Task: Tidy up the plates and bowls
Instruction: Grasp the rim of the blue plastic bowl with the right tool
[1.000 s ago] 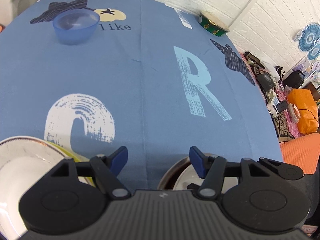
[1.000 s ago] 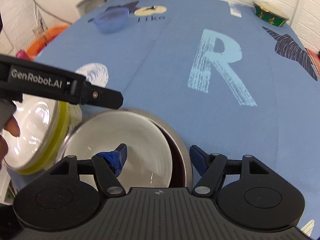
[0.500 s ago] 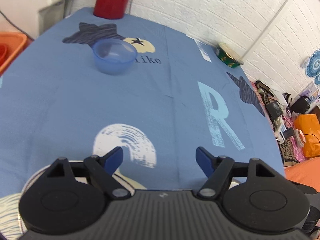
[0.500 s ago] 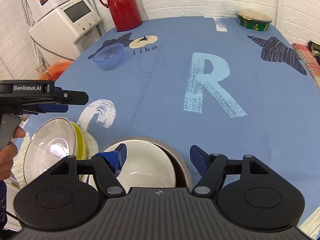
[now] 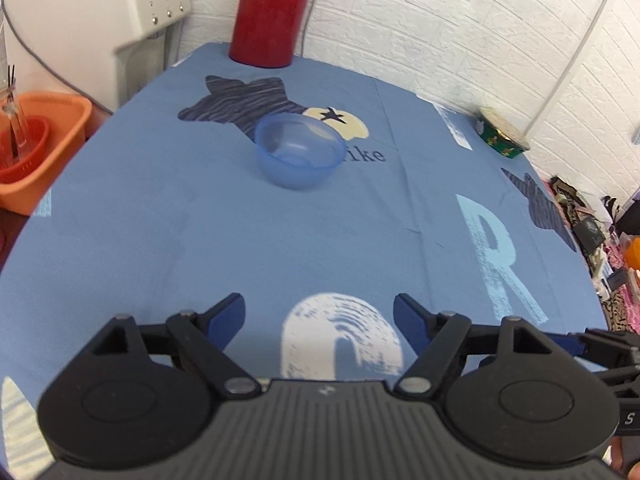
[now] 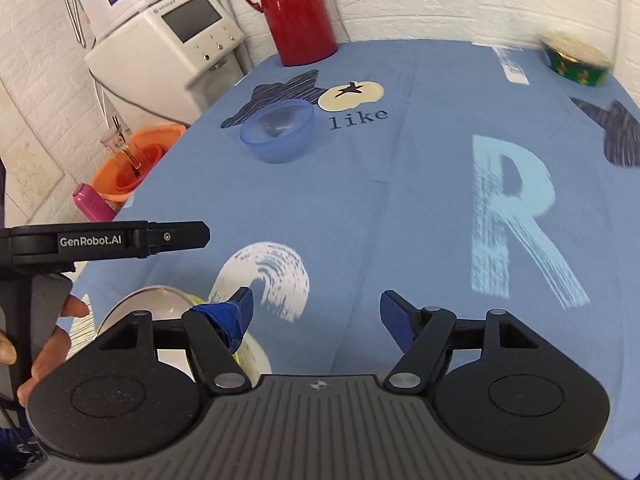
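A round table under a blue printed tablecloth (image 5: 280, 240) fills both views, its pattern showing a pale letter R, dark stars and the word "like". Beyond the far edge stand a white appliance (image 6: 168, 40) and a red thermos jug (image 5: 268, 12), the jug resting on the cloth itself. An orange basin (image 5: 44, 148) sits off the table to the left. On the cloth, near the printed word, a translucent blue bowl (image 5: 300, 152) stands upright and alone (well apart from both tools). A green patterned tin (image 6: 576, 62) lies at the far right edge. At the near left edge a glass bowl nested in a yellow one (image 6: 160, 300) peeks out, mostly hidden behind the right tool's body. The left gripper (image 5: 318, 316) hovers above the cloth with its jaws spread wide, holding nothing. The right gripper (image 6: 316, 312) likewise has its jaws parted and empty. A hand (image 6: 44, 344) grips the left tool's handle.
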The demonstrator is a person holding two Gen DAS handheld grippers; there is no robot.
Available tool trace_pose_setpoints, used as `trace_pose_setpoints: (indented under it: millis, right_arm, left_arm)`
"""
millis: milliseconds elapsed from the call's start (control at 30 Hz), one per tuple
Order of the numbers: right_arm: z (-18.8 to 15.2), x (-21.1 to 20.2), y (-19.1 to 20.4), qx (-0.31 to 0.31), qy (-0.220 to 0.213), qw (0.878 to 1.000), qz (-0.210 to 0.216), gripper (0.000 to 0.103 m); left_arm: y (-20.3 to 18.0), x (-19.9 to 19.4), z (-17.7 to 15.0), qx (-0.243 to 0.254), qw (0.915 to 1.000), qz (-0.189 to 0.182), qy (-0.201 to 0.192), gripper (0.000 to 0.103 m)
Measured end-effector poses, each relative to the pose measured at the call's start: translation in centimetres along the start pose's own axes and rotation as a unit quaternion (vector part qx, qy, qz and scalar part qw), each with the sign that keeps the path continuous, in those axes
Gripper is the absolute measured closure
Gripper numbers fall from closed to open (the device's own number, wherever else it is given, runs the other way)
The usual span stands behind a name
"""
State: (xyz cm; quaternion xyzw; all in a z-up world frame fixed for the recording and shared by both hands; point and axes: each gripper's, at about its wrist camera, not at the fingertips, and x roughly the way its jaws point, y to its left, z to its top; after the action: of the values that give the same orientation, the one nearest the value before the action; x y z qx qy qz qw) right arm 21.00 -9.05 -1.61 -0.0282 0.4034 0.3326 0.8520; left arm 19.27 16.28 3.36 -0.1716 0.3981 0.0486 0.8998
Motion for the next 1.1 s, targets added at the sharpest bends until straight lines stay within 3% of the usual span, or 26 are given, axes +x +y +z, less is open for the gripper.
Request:
trace_pose_setpoints:
  millis: [400,567,700,867,1033,1100]
  right_arm:
    - [8.0,7.4,1.2,-0.022,0.001,1.0,0.01,0.046]
    - [11.5,10.0,1.7,-0.014,-0.019,1.0,0.01,0.046]
    - [13.8,12.9,2.4,-0.036,-0.021,0.999,-0.017,0.046]
    - [14.6,16.2,2.9,-0.082,-0.004,0.995,-0.048,0.046]
    - [15.0,17.8,3.4,-0.102,-0.003,0.994,-0.039,0.046]
    - [15.0,18.5,3.5,-0.101,0.004,0.994,-0.026,0.046]
  left_arm:
    - [5.7,4.9,7.0,0.009,0.9982,0.06,-0.004,0.026]
    - [6.6,7.4,10.7,-0.017,0.9987,0.047,-0.006,0.026]
    - [6.2,10.0,13.0,-0.016,0.9984,0.053,-0.005,0.026]
    - [6.0,14.5,14.5,-0.002,0.997,0.073,0.028,0.026]
    - [6.3,17.3,15.2,-0.005,0.996,0.071,0.054,0.027]
    - [6.2,17.6,15.1,0.002,0.9962,0.074,0.047,0.03]
